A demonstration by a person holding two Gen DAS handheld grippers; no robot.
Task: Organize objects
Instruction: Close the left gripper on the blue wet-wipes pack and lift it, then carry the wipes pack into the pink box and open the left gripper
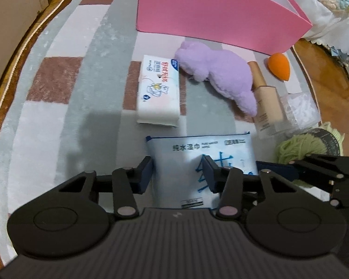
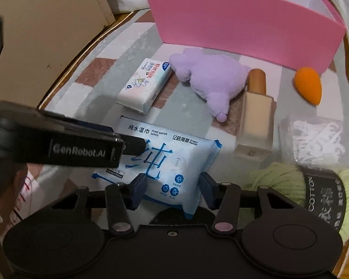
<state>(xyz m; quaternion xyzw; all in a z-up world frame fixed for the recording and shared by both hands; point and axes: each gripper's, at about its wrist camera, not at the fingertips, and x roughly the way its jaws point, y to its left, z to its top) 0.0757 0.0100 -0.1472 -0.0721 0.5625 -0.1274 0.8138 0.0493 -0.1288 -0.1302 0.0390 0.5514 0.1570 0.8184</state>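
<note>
I have both my left gripper [image 1: 178, 174] and right gripper [image 2: 172, 189] half-closed astride the pure-water wipes pack [image 2: 167, 158], pads at its sides, to lift it level toward the pink box [image 2: 244, 28] at twelve o'clock.

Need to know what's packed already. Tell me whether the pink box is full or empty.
Cannot tell fully: the pink box stands open-topped, and only bare white inner walls show; its floor is hidden.
</note>
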